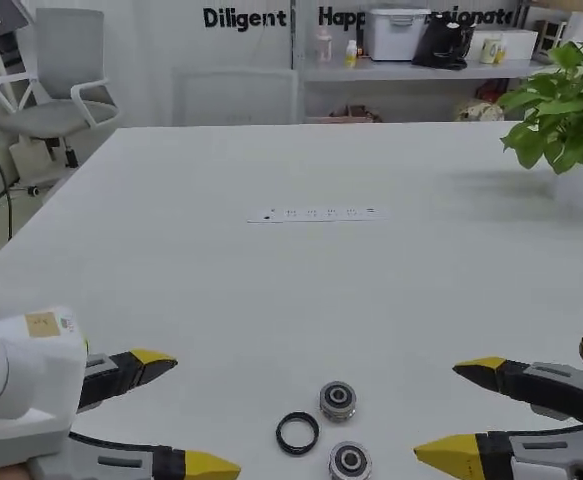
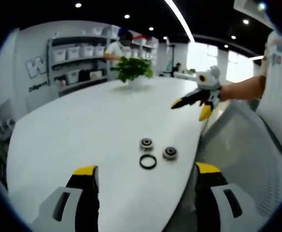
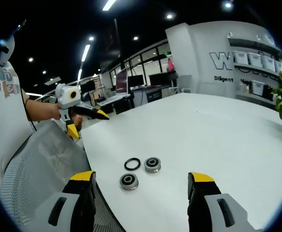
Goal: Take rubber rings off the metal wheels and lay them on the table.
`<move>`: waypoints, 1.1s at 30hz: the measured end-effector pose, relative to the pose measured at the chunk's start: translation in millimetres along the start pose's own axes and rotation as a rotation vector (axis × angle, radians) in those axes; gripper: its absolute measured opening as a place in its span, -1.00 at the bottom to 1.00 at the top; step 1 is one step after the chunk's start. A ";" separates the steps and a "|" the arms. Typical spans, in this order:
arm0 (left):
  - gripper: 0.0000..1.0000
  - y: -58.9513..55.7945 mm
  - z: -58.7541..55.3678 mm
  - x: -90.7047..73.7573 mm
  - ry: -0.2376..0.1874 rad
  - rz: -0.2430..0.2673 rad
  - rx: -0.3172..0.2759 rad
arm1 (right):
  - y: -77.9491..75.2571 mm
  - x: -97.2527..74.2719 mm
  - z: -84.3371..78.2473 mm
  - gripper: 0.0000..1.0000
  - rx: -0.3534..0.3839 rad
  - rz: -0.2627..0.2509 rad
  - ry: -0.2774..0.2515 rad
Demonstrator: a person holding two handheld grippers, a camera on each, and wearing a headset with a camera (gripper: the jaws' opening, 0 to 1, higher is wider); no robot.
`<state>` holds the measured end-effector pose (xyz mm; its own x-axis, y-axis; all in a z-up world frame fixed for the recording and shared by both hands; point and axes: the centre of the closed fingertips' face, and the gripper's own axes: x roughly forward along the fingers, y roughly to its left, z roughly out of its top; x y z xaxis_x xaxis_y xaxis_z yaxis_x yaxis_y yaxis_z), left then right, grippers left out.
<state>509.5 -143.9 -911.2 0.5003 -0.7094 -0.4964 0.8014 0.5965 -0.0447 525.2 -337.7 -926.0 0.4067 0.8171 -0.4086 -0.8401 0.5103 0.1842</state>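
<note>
The left tongs point(image 1: 196, 413) and right tongs point(image 1: 441, 410) gape wide, empty. Between them on the worktop point(image 1: 291, 290) sits a metal wheel point(image 1: 338, 398), a second wheel point(image 1: 350, 461) at its six o'clock and a loose rubber ring point(image 1: 297, 432) at its eight.

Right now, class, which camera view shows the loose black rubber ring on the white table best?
The head view: the loose black rubber ring is seen from above there, at its largest and roundest, with its hole open. Both gripper views show it smaller and flattened into an oval.

Matt white table point(image 1: 271, 300), shiny metal wheels point(image 1: 338, 398), matt black rubber ring point(image 1: 281, 432).
</note>
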 end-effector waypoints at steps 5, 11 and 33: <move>0.68 0.2 1.1 -4.3 0.000 0.013 0.000 | -0.7 -6.5 -2.4 0.61 -0.005 -0.011 0.004; 0.73 -0.1 1.0 -9.6 0.003 0.028 0.010 | -0.3 -12.1 -5.6 0.66 -0.011 -0.019 0.012; 0.81 1.4 -5.2 -21.8 0.001 0.055 -0.014 | 4.2 -28.7 -9.3 0.73 -0.029 -0.046 0.028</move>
<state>498.1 -125.6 -905.0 0.5430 -0.6752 -0.4993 0.7681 0.6396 -0.0297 506.7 -361.5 -921.8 0.4356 0.7847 -0.4410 -0.8309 0.5389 0.1383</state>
